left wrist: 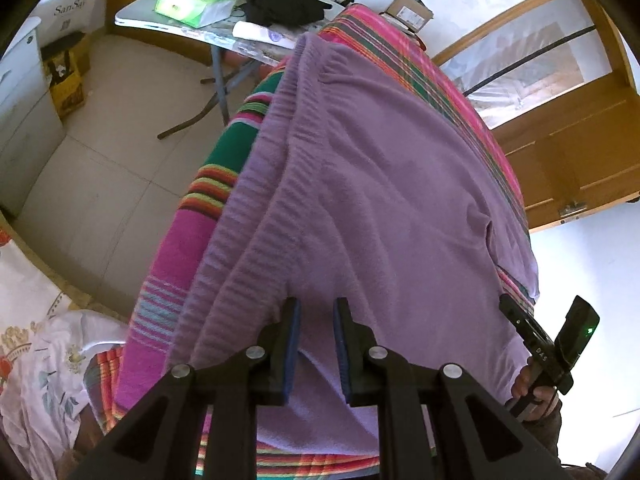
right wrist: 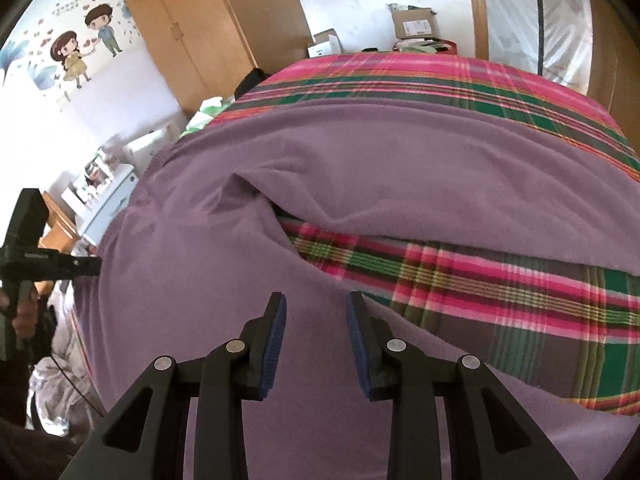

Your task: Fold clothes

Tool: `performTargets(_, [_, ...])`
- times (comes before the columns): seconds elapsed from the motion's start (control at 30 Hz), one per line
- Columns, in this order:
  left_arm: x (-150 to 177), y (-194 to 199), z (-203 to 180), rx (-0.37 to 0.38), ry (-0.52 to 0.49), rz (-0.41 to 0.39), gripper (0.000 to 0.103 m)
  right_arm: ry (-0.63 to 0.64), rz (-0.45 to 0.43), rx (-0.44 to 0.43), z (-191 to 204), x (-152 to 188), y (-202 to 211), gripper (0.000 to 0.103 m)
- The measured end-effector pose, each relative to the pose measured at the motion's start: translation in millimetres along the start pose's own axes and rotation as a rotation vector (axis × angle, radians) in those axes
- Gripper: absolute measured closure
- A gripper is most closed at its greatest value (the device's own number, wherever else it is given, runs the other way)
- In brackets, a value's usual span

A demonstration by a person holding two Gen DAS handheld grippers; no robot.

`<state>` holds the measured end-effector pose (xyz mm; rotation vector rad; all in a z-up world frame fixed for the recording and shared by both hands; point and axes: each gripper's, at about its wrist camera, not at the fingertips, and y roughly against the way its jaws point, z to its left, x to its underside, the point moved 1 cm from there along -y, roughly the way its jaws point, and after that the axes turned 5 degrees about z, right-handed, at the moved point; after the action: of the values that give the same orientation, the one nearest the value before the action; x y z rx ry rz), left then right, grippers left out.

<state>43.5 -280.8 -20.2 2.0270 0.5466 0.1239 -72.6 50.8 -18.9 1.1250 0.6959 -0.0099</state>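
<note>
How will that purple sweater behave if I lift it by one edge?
The purple sweater will probably go floppy and sag, since it already drapes and creases. Its fuzzy knit likely clings to the plaid blanket rather than sliding. It looks light.

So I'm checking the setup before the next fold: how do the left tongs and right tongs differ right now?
The left tongs show a narrower gap than the right tongs. The left tongs sit over the purple sweater's ribbed edge, while the right tongs are over plain knit beside the bare plaid blanket. Both stand open, gripping nothing, and point down at the sweater.
</note>
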Motion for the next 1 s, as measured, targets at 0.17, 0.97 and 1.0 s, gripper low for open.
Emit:
performTargets(0.17, [5,8,14,0.037,0.038,-0.022,0.088,-0.020,-0.008,0.023,-8,4,3,0.071])
performTargets(0.97, [33,51,40,-0.007,0.150,-0.141,0.087,0.100,-0.049,-0.061,44,6,18,0.071])
performTargets(1.0, [31,53,37,-0.018,0.141,-0.144,0.087,0.097,-0.048,-0.054,41,6,19,0.071])
